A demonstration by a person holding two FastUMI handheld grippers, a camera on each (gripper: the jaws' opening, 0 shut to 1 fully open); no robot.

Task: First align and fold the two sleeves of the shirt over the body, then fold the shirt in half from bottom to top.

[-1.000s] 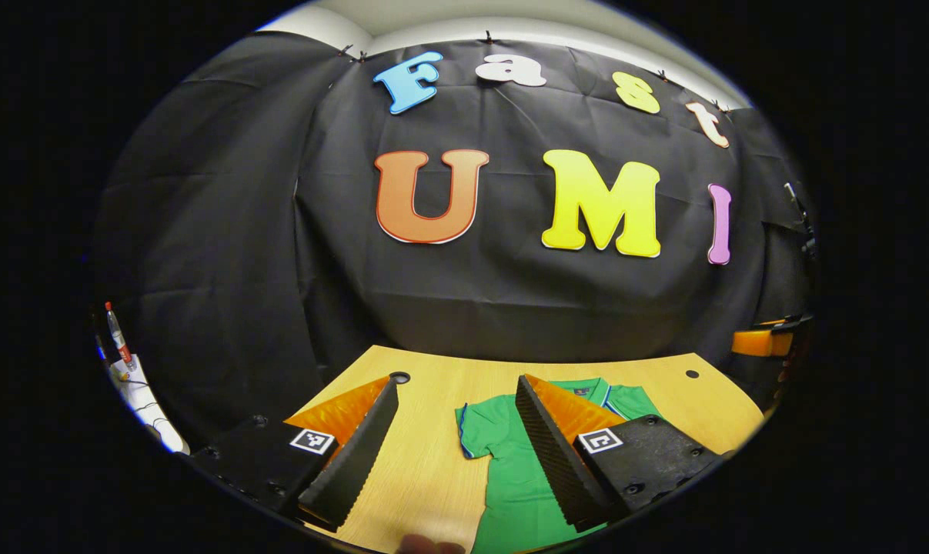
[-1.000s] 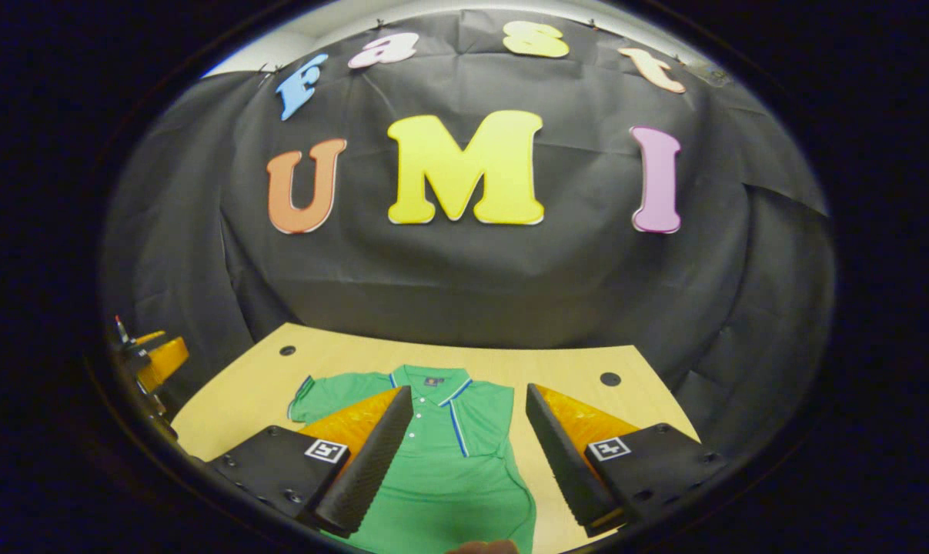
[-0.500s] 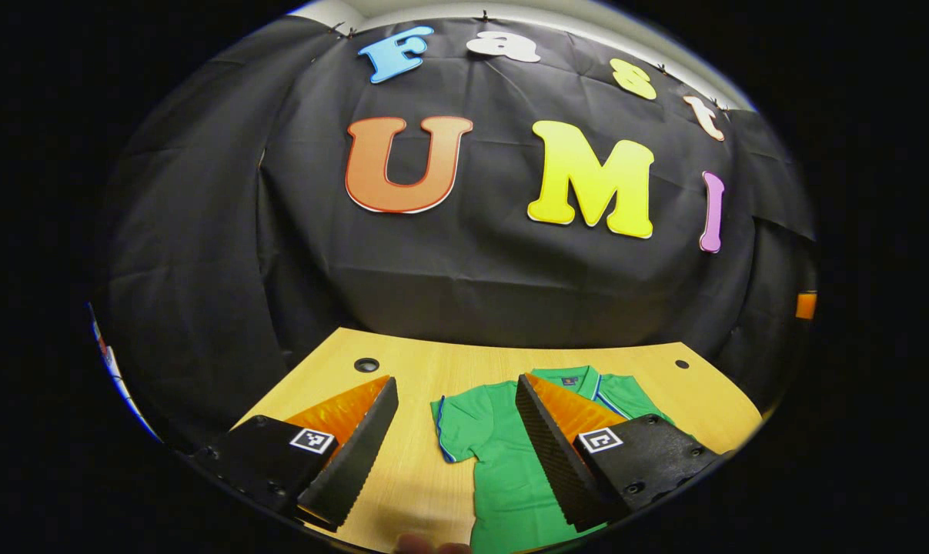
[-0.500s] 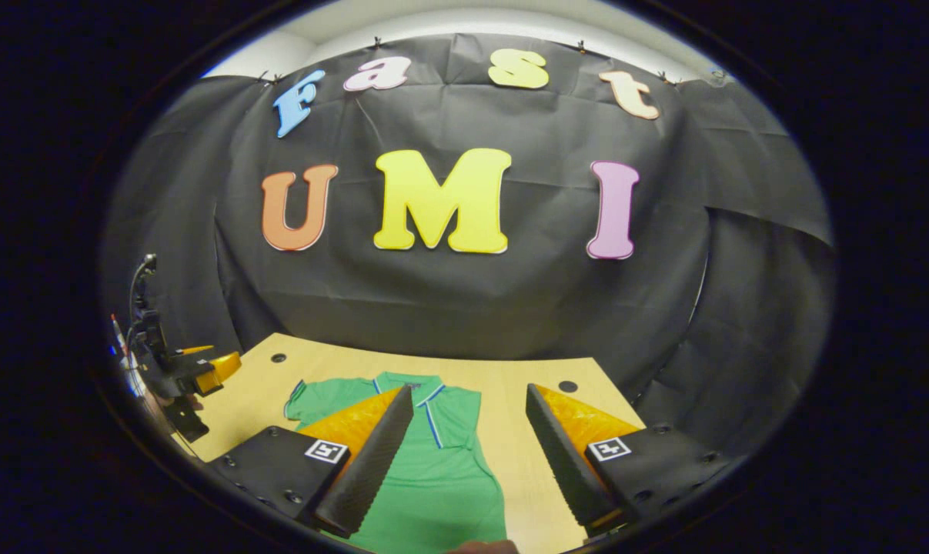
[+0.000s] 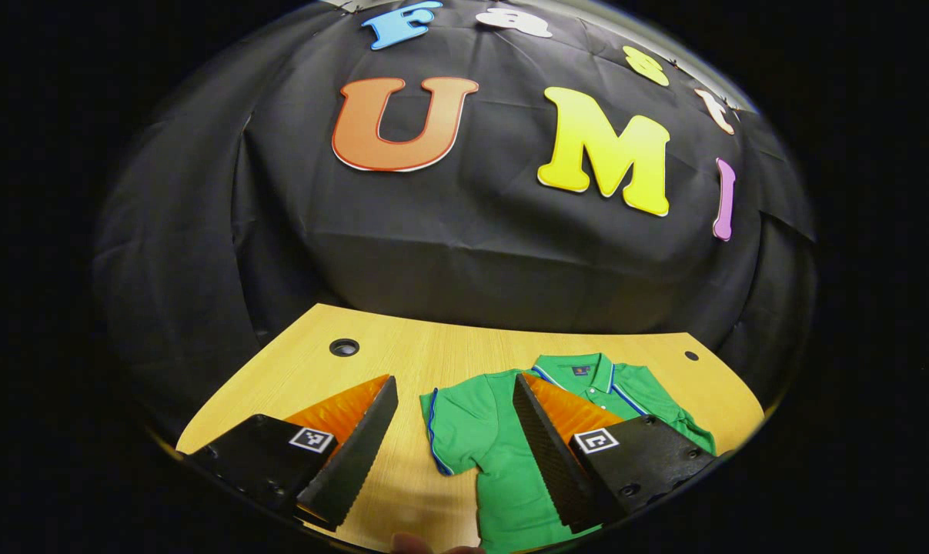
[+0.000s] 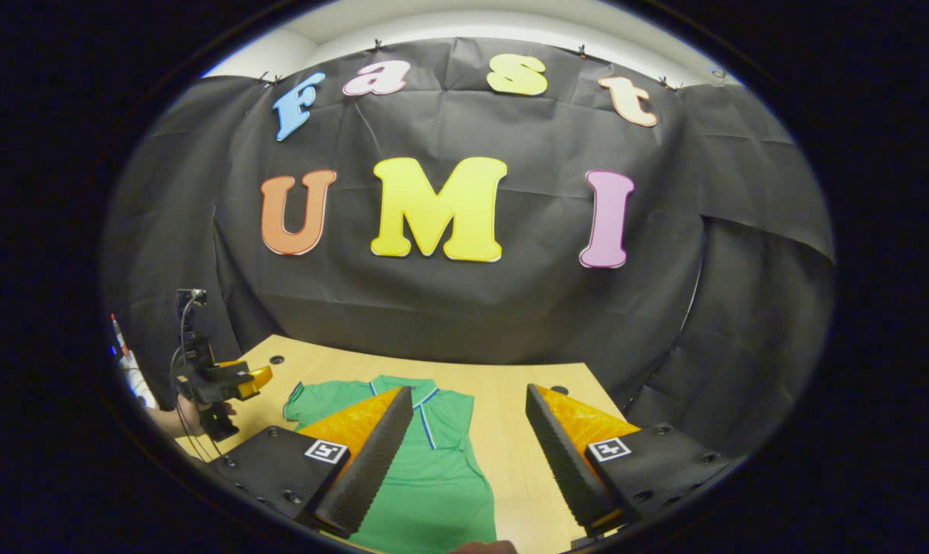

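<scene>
Hovering with fingers apart above the surface, the left gripper and right gripper hold nothing, so each should drop to its near sleeve of the green shirt lying flat, collar far, pinching the cuff edge squarely

from my remote station: a light wooden table with round cable holes near its far corners carries a green polo shirt, lying flat, collar toward the black backdrop, one short sleeve spread sideways.
</scene>
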